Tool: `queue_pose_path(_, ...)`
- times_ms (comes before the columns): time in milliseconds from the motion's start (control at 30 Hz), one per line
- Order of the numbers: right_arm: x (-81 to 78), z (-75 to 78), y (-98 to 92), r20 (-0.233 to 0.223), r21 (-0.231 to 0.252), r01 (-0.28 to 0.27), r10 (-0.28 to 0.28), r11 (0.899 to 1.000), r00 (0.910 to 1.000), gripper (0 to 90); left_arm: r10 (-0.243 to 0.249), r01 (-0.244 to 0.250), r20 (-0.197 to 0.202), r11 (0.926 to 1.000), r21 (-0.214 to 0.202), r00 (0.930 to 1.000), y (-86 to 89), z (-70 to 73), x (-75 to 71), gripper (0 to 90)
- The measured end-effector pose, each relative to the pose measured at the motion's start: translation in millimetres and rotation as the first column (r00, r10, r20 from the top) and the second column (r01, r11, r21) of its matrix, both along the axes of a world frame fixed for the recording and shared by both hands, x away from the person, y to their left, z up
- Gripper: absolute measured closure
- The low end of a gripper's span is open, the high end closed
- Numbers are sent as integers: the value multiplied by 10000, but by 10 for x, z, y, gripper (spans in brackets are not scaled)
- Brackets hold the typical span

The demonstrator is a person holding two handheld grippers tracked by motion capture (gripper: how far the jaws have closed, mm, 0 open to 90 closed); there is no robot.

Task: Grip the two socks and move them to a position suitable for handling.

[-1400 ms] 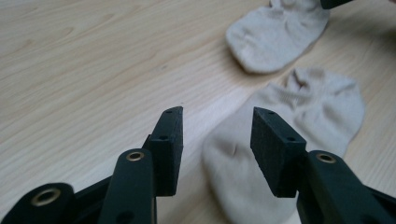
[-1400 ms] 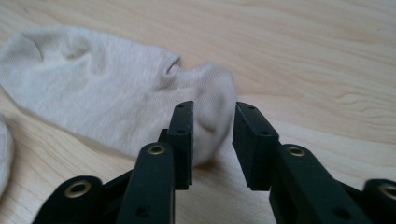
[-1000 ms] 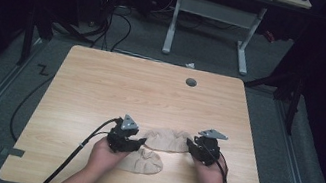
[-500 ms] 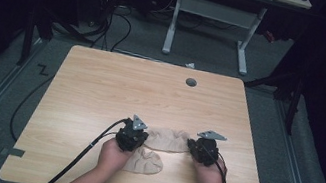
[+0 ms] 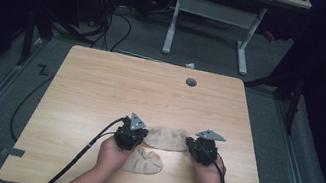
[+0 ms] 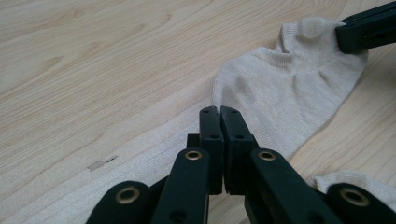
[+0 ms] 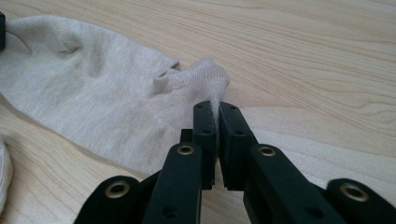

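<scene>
Beige sock (image 5: 168,138) lying flat near table's (image 5: 100,90) 6 o'clock edge, long axis 9-to-3; left gripper (image 6: 219,112) and right gripper (image 7: 212,109) pinching opposite ends, jaws closed; second sock (image 5: 146,162) bunching just nearer person.

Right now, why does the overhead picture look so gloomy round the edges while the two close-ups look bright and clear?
In the high view, light falls mainly on the table; the floor and the desk frame behind sink into darkness, and the socks look soft. In the left gripper view, the sock shows crisp knit, evenly lit, without glare. In the right gripper view, the near tool is slightly blurred.
</scene>
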State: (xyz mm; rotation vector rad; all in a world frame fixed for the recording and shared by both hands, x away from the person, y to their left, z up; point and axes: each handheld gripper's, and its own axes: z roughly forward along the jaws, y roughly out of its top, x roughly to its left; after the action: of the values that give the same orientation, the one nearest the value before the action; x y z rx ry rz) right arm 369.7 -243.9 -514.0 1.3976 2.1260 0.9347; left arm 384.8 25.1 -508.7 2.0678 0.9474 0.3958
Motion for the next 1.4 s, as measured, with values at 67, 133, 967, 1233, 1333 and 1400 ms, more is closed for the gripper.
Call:
queue_pose_path(67, 2, 6, 9, 24, -38, -22, 22, 10000, 10000, 864, -14, 14, 18, 10000, -8, 10000, 7, 6, 4, 885)
queue_pose_path(133, 1, 13, 15, 46, -26, -33, 34, 10000, 10000, 864, 7, -7, 52, 10000, -44, 10000, 13, 8, 7, 886)
queue_pose_path(967, -100, 297, 556, 1095, 127, -1324, 1303, 9911, 9854, 866, 607, -570, 676, 9969, -547, 9959, 775, 265, -223, 889)
queue_pose_path(1233, -511, 374, 682, 1477, -151, -2218, 2216, 9750, 9639, 865, -22, 37, 191, 9967, -805, 9998, 1024, 291, -684, 889)
queue_pose_path(1333, -645, 335, 709, 1300, -352, -2544, 2568, 9665, 9577, 866, -140, 147, 89, 9964, -840, 9999, 1040, 276, -750, 889)
queue_pose_path(1400, -721, 303, 714, 1213, -626, -2598, 2658, 9636, 9564, 866, -224, 224, 7, 9972, -713, 9997, 1016, 246, -778, 889)
